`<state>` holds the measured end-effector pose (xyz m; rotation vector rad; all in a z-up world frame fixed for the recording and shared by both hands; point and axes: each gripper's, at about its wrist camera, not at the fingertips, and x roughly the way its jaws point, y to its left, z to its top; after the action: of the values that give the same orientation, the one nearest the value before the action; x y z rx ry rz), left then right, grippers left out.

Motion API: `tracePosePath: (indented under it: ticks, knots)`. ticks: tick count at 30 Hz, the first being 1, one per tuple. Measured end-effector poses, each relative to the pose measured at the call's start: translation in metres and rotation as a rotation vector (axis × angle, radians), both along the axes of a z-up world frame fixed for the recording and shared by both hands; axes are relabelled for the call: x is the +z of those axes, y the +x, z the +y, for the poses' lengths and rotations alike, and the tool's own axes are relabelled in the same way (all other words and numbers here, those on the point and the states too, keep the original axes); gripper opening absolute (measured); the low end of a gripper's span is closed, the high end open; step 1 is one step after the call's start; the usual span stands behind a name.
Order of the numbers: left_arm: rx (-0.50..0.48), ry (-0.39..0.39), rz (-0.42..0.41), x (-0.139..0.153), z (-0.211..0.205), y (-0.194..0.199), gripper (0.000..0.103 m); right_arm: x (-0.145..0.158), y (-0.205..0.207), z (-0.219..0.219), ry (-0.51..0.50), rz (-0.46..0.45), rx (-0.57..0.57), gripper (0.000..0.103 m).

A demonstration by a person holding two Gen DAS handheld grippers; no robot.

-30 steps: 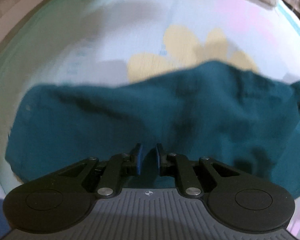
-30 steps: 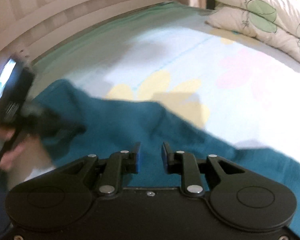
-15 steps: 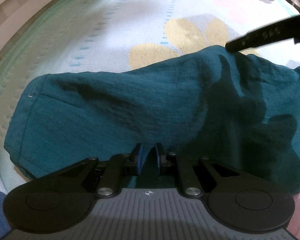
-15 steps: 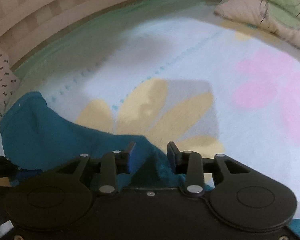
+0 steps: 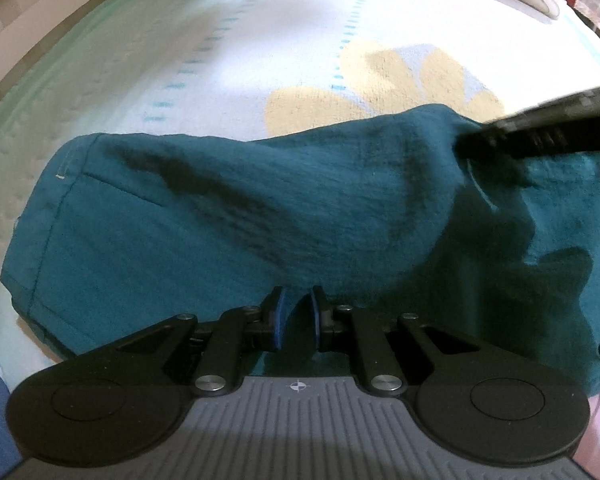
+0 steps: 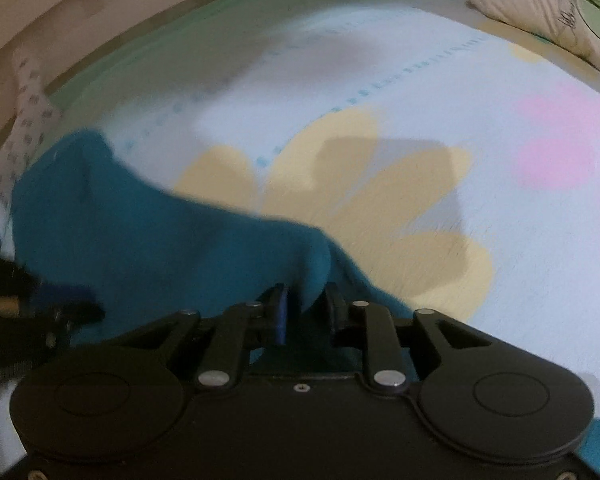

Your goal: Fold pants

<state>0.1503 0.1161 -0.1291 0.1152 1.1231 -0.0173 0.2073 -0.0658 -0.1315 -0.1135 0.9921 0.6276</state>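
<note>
1. Left wrist view: the dark teal woven-cotton pants (image 5: 236,216) spread across the middle of the frame on a pale blue bedsheet printed with yellow and pink flowers (image 5: 260,40), with the stitched hem or waistband edge at centre left.
2. The left gripper (image 5: 297,316) sits at bottom centre, its blue-padded fingers (image 5: 278,322) close together with a fold of the teal cloth pinched in the narrow gap; it is grasping the near edge of the pants.
3. The cloth rises from that grip into a rumpled mound that fills the centre and right of the frame.
4. At the upper right edge the right gripper shows as a blurred black bar (image 5: 540,136) touching the far ridge of the pants.
5. Right wrist view: the pants (image 6: 148,232) lie in the lower left, tapering to a raised peak at bottom centre.
6. The right gripper (image 6: 306,312) is at bottom centre, and the peak of teal cloth stands between its fingers; the gap is wider than the left one's, and the view is too blurred to tell whether the pads press on the cloth.
7. The left gripper appears as a black blur at the lower left edge (image 6: 16,320), against the pants.
8. A cream pillow with green leaf print (image 6: 560,12) lies in the upper right corner, well apart from the pants.
</note>
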Motion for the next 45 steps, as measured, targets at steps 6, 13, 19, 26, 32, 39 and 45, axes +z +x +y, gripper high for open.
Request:
tracePosePath:
  ticks: [6, 13, 19, 26, 32, 39, 45]
  knots:
    - [-0.001, -0.001, -0.003, -0.002, -0.002, 0.0, 0.014, -0.003, 0.013, 0.0, 0.069, 0.058, 0.011, 0.048]
    - [0.003, -0.005, -0.01, -0.002, -0.002, -0.004, 0.014, -0.007, 0.023, -0.013, 0.158, 0.125, -0.043, 0.049]
    - [-0.009, 0.019, -0.044, 0.005, -0.003, -0.008, 0.015, 0.001, 0.012, 0.003, 0.024, 0.021, -0.068, 0.008]
    - [0.058, 0.054, -0.029, 0.002, 0.017, -0.007, 0.015, 0.021, 0.027, 0.008, 0.021, -0.12, -0.133, 0.007]
    - [0.043, 0.097, -0.037, 0.001, 0.016, -0.019, 0.015, -0.006, 0.041, 0.014, -0.019, -0.037, -0.13, 0.009]
    - [0.04, 0.092, -0.003, 0.007, 0.024, -0.017, 0.015, 0.035, 0.013, -0.016, 0.053, -0.073, -0.187, 0.028]
    - [0.079, 0.108, 0.026, 0.013, 0.044, -0.014, 0.015, 0.042, -0.067, -0.022, -0.014, -0.044, -0.044, 0.028]
